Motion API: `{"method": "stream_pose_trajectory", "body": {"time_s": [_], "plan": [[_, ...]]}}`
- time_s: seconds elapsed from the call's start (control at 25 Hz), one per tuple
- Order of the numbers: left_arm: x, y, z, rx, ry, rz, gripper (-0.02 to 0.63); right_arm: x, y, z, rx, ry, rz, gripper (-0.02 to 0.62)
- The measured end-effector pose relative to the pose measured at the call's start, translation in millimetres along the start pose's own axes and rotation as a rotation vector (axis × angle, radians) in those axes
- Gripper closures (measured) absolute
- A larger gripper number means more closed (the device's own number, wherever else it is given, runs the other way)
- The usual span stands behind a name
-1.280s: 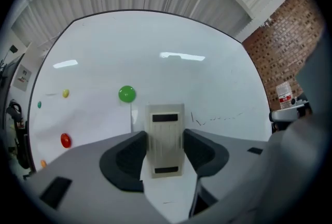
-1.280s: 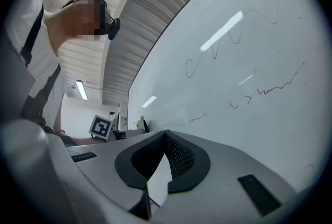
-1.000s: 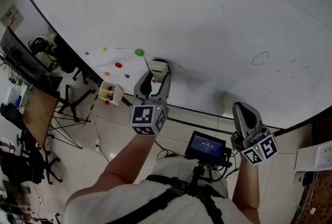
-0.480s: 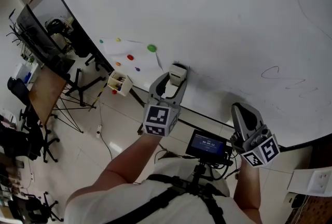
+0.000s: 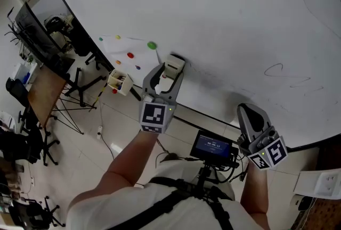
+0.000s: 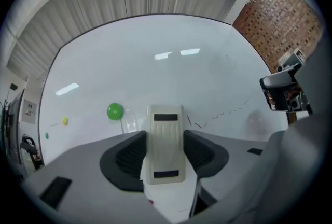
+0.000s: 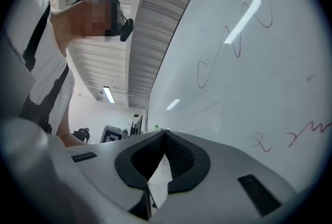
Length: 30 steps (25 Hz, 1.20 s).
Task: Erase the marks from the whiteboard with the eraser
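My left gripper (image 5: 166,75) is shut on a cream eraser (image 5: 173,65) with dark bands, held lengthwise between the jaws. The eraser's far end points at the lower part of the whiteboard (image 5: 224,16); contact cannot be told. In the left gripper view the eraser (image 6: 165,148) fills the gap of the left gripper (image 6: 165,137), and short dashed marks (image 6: 220,113) lie just right of it. A loop and a scribble (image 5: 285,74) sit further right. My right gripper (image 5: 252,117) hangs below the board with its jaws shut and empty; the right gripper (image 7: 165,133) faces red marks (image 7: 303,133).
A green magnet (image 5: 152,45) and small coloured magnets (image 5: 130,55) hold a sheet at the board's lower left. A pen box (image 5: 118,81) hangs below them. A small screen (image 5: 213,147) sits on my chest rig. Desks and chairs (image 5: 32,101) crowd the left.
The left gripper with the eraser has shifted slightly up and left along the board's lower edge and rolled a little. The right gripper has stayed where it was.
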<state>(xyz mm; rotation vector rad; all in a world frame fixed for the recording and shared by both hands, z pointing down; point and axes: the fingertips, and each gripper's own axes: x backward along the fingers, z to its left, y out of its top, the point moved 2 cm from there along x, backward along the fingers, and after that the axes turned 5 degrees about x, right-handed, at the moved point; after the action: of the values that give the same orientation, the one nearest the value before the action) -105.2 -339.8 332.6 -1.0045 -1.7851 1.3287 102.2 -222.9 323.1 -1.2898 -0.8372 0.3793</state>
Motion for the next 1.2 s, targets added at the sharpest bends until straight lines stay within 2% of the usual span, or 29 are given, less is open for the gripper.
{"method": "stream_pose_trajectory", "body": {"time_s": [0.16, 0.28, 0.36, 0.48, 0.6, 0.68, 0.96, 1.04, 1.2], "plan": [[3, 24, 10, -0.045, 0.015, -0.085, 0.376, 8, -1, -2, 0.002, -0.023, 0.006, 0.592], [5, 44, 8, -0.054, 0.001, -0.173, 0.374, 13, -3, -4, 0.002, -0.043, 0.012, 0.592], [6, 55, 5, -0.095, -0.012, -0.232, 0.374, 16, -3, -5, 0.005, -0.057, 0.016, 0.592], [3, 56, 0, -0.151, -0.014, -0.249, 0.373, 24, -3, -10, 0.007, -0.089, 0.02, 0.592], [4, 45, 0, -0.129, -0.03, -0.272, 0.367, 28, -3, -14, 0.005, -0.108, 0.02, 0.592], [4, 29, -2, -0.13, -0.05, -0.249, 0.368, 27, -3, -15, 0.006, -0.106, 0.019, 0.592], [5, -50, -14, -0.015, -0.113, 0.004, 0.374, 16, -9, -14, -0.011, -0.073, 0.019, 0.592], [10, -45, -13, 0.017, -0.114, -0.017, 0.376, 14, -9, -13, -0.014, -0.068, 0.019, 0.592], [12, 25, -20, 0.076, -0.154, -0.183, 0.376, 15, -6, -17, -0.015, -0.071, 0.011, 0.592]]}}
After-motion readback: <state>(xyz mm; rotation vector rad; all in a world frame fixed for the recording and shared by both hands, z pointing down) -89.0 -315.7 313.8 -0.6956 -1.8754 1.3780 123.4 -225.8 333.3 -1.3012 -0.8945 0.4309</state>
